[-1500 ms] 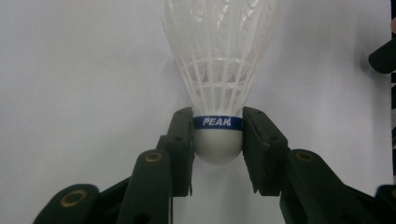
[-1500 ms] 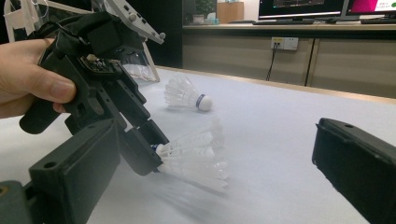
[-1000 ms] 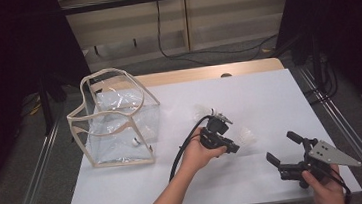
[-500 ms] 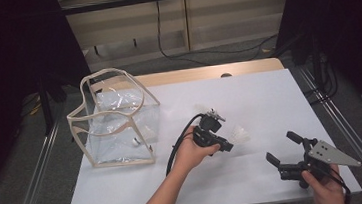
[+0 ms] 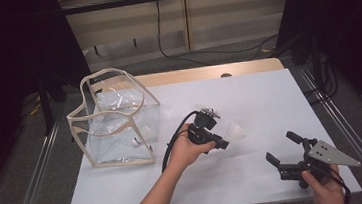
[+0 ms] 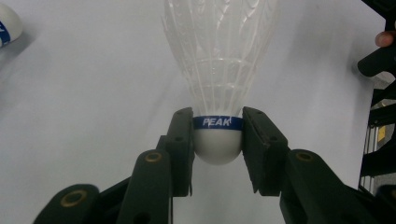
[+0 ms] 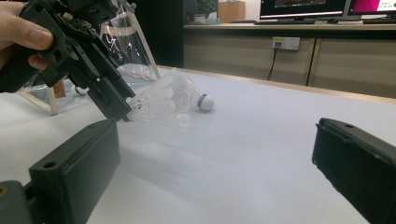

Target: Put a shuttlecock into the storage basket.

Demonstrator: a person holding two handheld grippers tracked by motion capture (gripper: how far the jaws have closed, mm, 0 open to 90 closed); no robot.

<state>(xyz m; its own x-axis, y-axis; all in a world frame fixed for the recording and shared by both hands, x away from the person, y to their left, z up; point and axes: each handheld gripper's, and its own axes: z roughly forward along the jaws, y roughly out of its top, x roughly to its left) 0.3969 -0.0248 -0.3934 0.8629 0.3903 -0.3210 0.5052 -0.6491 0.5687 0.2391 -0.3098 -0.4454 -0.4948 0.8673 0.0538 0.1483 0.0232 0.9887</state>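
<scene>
- High view: the left tongs point(image 5: 222, 145) are in the person's left hand point(image 5: 186, 149), above the middle of the white tabletop point(image 5: 269, 98).
- The left tongs hold a white shuttlecock point(image 5: 234, 131). Its feathers stick out past the tips, toward the right side of the tabletop.
- Left gripper view: the two black jaws press on the round white cork of the shuttlecock point(image 6: 218, 70), one on each side.
- A blue band with the word PEAK goes around the cork, right between the jaws. The feather skirt points away from the camera.
- A second shuttlecock point(image 6: 8, 28) shows at the top left corner of that view, lying on the tabletop.
- Right gripper view: the second shuttlecock point(image 7: 187, 99) lies on its side on the tabletop, just behind the held one point(image 7: 149, 107). Its cork points to the right.
- High view: the right tongs point(image 5: 283, 149) are near the front right corner of the tabletop, in the person's right hand point(image 5: 325, 191). They are well apart from the left tongs.
- The right tongs are spread wide, with nothing between the jaws.
- A clear plastic bag point(image 5: 115, 118) with cream edges stands open on the left part of the tabletop.
- One more shuttlecock point(image 5: 135, 142) lies inside the clear bag, near its bottom.
- A black cable point(image 5: 172, 138) runs from the left tongs in a loop beside the hand.
</scene>
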